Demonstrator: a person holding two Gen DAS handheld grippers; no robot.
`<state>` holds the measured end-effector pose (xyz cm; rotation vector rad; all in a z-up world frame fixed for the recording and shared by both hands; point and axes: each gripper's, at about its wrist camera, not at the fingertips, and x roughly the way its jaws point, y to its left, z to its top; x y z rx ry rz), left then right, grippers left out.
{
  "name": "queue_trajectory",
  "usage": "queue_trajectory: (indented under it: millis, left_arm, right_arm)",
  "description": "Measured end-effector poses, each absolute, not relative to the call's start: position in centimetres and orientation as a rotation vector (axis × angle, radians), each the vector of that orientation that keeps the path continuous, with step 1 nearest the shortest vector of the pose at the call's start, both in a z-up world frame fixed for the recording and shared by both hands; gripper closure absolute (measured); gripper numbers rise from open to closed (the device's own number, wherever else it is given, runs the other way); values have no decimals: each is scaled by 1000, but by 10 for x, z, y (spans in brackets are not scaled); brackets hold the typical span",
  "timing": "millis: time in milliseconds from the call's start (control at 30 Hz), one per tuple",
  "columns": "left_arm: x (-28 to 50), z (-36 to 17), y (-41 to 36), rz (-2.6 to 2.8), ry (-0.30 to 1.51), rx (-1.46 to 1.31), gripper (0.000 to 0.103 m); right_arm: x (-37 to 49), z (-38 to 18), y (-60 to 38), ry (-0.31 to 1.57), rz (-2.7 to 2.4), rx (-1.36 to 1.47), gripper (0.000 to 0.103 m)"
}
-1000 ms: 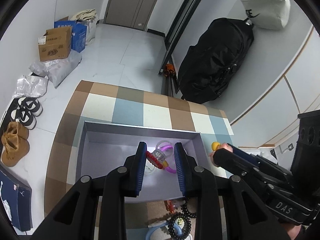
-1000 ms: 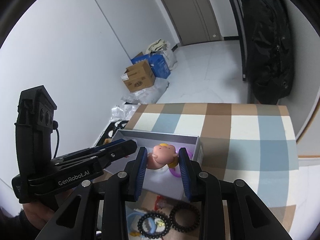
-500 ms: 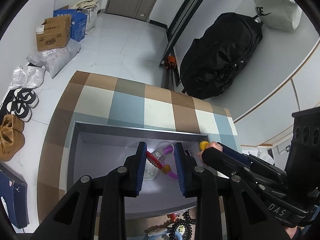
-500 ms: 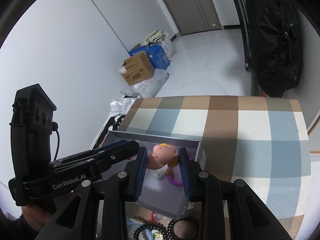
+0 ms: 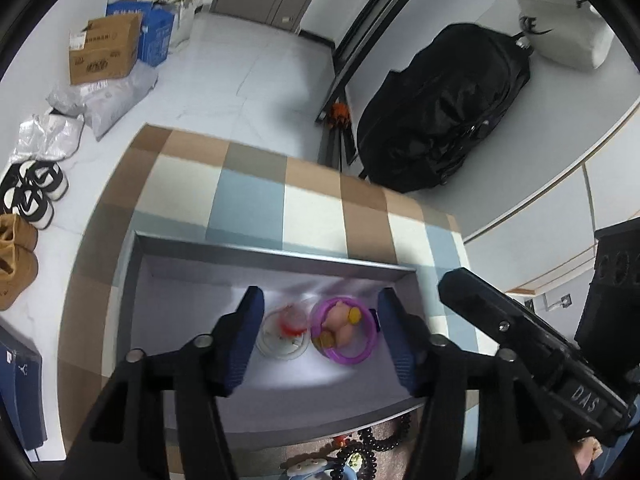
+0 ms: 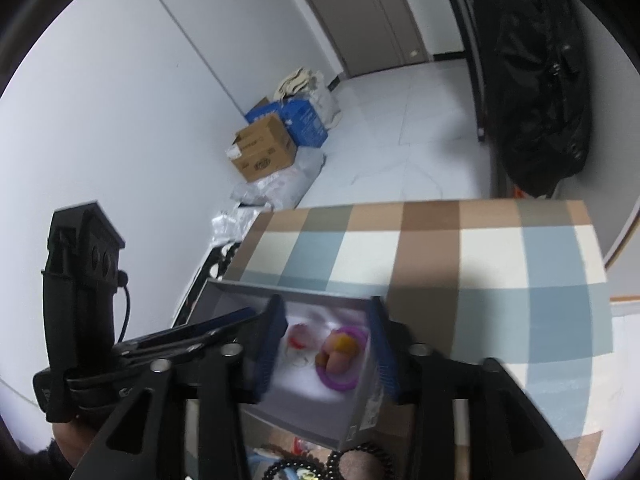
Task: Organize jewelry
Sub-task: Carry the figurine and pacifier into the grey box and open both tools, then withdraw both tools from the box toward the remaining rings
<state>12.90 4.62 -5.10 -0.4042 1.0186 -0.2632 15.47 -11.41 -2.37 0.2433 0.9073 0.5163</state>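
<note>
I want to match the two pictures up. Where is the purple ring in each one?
Left wrist view: the purple ring lies in the gray box, low and just right of the middle.
Right wrist view: the purple ring lies in the box's right part, low and centered.
Shared landmark: the brown cardboard box on the floor.

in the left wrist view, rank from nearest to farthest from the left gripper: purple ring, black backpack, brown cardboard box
1. purple ring: in the grey box, just ahead between the open jaws of the left gripper.
2. black backpack: on the floor past the table's far right edge, against the wall.
3. brown cardboard box: far left, across the floor near the door.
</note>
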Motion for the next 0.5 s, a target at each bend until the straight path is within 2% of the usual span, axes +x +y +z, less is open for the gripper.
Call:
queue_trajectory:
  millis: [133, 233, 367, 433, 500]
  left_arm:
    - [126, -49, 45, -259, 1018, -387, 48]
    - [124, -49, 43, -247, 1021, -366, 47]
    - [119, -45, 41, -224, 1015, -337, 46]
    - [115, -42, 41, -209, 1000, -317, 45]
    - [110, -39, 43, -196, 981, -310, 43]
  right_arm:
    - [152, -20, -125, 891, 491, 267, 47]
    - [150, -18, -130, 888, 487, 281, 37]
    - [144, -14, -132, 873, 488, 275, 31]
    - [140, -12, -133, 867, 488, 267, 22]
    - [135, -11, -133, 863, 488, 260, 19]
